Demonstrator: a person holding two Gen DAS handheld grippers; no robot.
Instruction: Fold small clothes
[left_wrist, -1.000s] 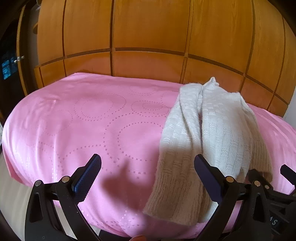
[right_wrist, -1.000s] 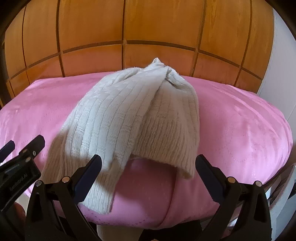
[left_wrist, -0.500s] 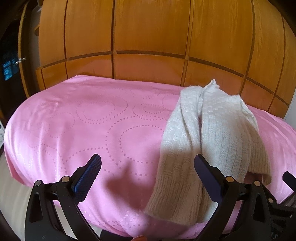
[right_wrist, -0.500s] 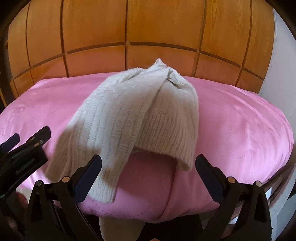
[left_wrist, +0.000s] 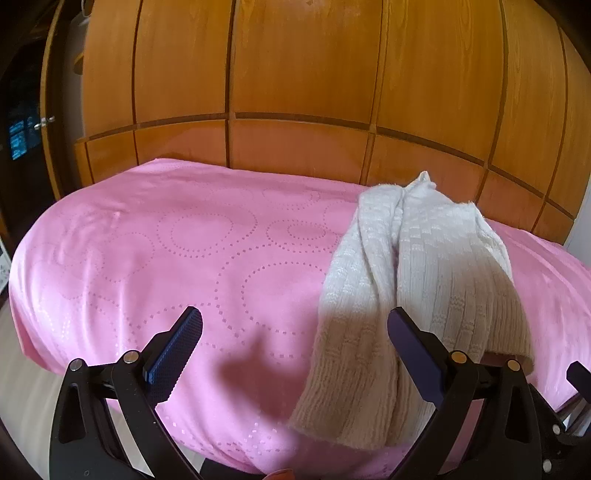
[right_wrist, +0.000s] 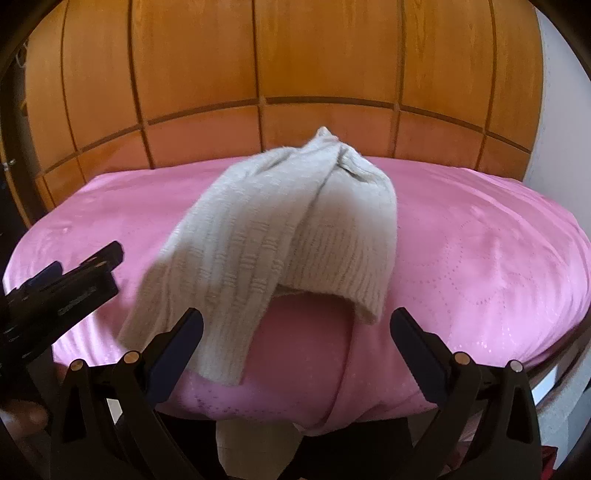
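Note:
A cream knitted garment (left_wrist: 413, 295) (right_wrist: 280, 236) lies bunched on the pink cloth (left_wrist: 184, 258) (right_wrist: 480, 258), one ribbed end hanging over the near edge. My left gripper (left_wrist: 295, 332) is open above the near edge, its right finger over the garment's lower part, not touching it. My right gripper (right_wrist: 295, 336) is open too, just short of the near edge, with the garment's hanging end beside its left finger. The left gripper's body (right_wrist: 62, 291) shows at the left of the right wrist view.
A wooden panelled wall (left_wrist: 295, 92) (right_wrist: 277, 74) rises right behind the pink-covered surface. A dark doorway (left_wrist: 22, 129) is at the far left. A white wall (right_wrist: 557, 129) stands at the right. The floor shows below the near edge.
Both grippers have drawn back and up slightly from the surface, staying open. The garment has not moved.

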